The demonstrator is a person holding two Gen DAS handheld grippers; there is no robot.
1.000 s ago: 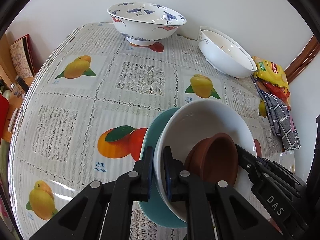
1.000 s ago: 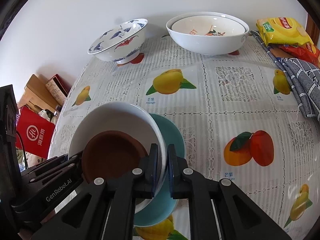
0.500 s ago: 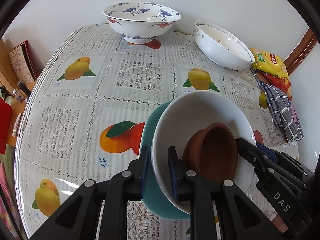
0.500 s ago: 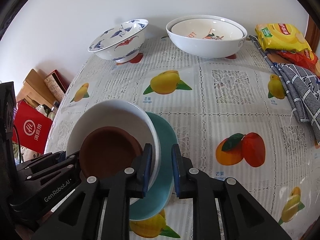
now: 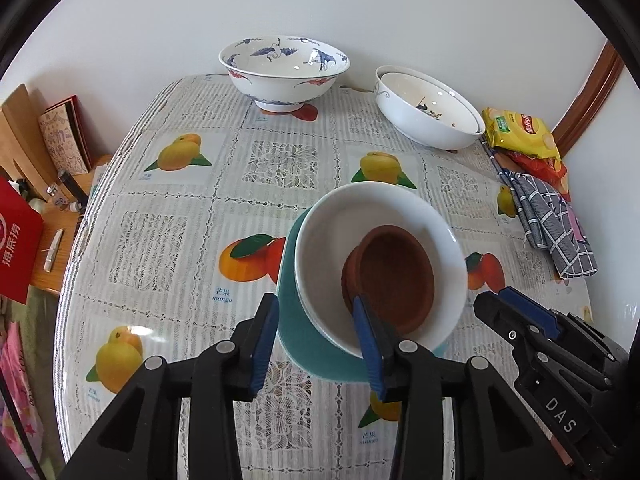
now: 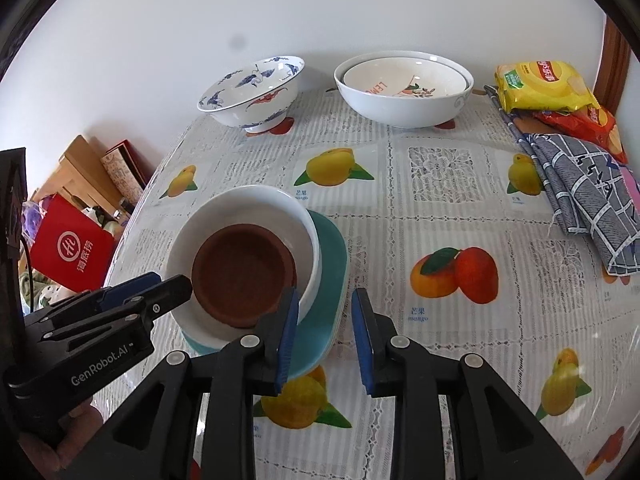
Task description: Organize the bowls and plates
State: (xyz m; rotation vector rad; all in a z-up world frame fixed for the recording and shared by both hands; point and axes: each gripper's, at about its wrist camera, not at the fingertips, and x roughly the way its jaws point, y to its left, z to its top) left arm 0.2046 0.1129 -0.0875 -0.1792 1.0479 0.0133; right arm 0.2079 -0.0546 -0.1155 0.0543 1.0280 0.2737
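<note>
Three dishes nested near the front of the table: brown bowl (image 5: 394, 278) inside white bowl (image 5: 380, 264), white bowl on teal plate (image 5: 308, 344). Same stack from the right wrist view: brown bowl (image 6: 242, 278), white bowl (image 6: 244, 264), teal plate (image 6: 326, 280) showing on the right side of the stack. White bowl sitting tilted, leaning on the plate's rim.

Left gripper (image 5: 316, 344) spread wide, holding nothing, blue pads astride the near rim of the white bowl and plate; contact not clear. Right gripper (image 6: 326, 336) also spread wide and empty, left pad over the edge of the teal plate, right pad over bare tablecloth. Each gripper visible in the other's camera: right gripper (image 5: 520, 320) just right of the stack, left gripper (image 6: 148, 284) just left of it.

Farther back by the wall: blue-and-red patterned bowl (image 5: 284, 70) on a foot, and well to its right two white bowls nested (image 5: 428, 116). Same pair from the right wrist view: patterned bowl (image 6: 252, 94), nested white bowls (image 6: 404, 90).

Fruit-print lace tablecloth (image 5: 160, 240) over the whole table. Yellow snack bag (image 6: 540, 84) atop a red one at the far right corner, with checked blue-grey cloth (image 6: 588, 196) just in front. Red bag (image 6: 72, 250) off the left edge of the table, lower down.
</note>
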